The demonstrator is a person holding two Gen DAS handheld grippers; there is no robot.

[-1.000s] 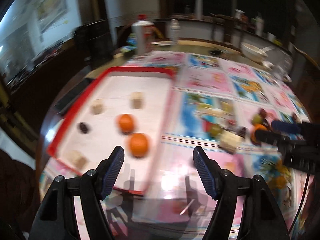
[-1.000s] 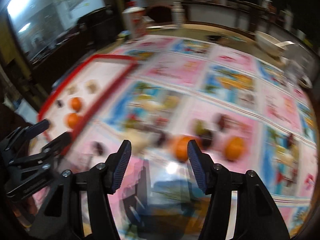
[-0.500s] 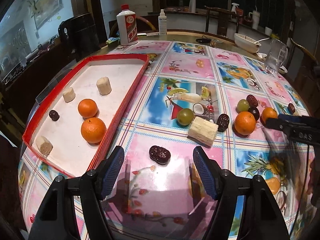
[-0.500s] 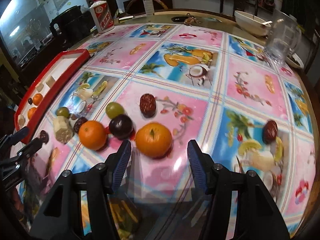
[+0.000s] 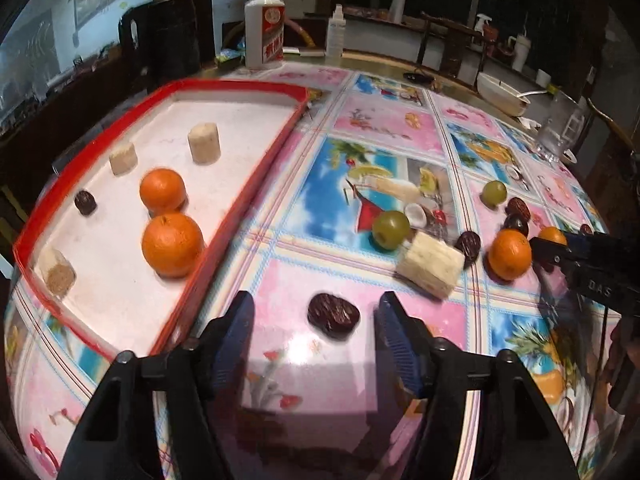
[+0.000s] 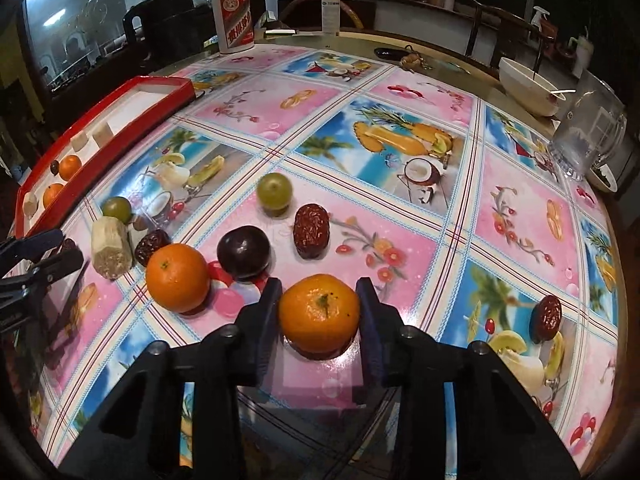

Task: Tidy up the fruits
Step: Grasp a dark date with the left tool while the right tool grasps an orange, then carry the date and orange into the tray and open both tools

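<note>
On a table (image 6: 400,92) covered in a glossy fruit-print cloth, the right claw (image 6: 319,309) sits low with its blue pads on either side of a mandarin orange (image 6: 319,312), seemingly touching it though not clearly squeezing, while the left claw (image 5: 314,322) hangs open just short of a wrinkled red date (image 5: 333,315). To the left, a red-rimmed tray (image 5: 240,200) already holds two oranges, a date and pale sugarcane chunks. To do this well, press evenly across the orange's widest part, lift straight up, and clear the neighbouring dark plum (image 6: 244,251) and second orange (image 6: 177,277).
</note>
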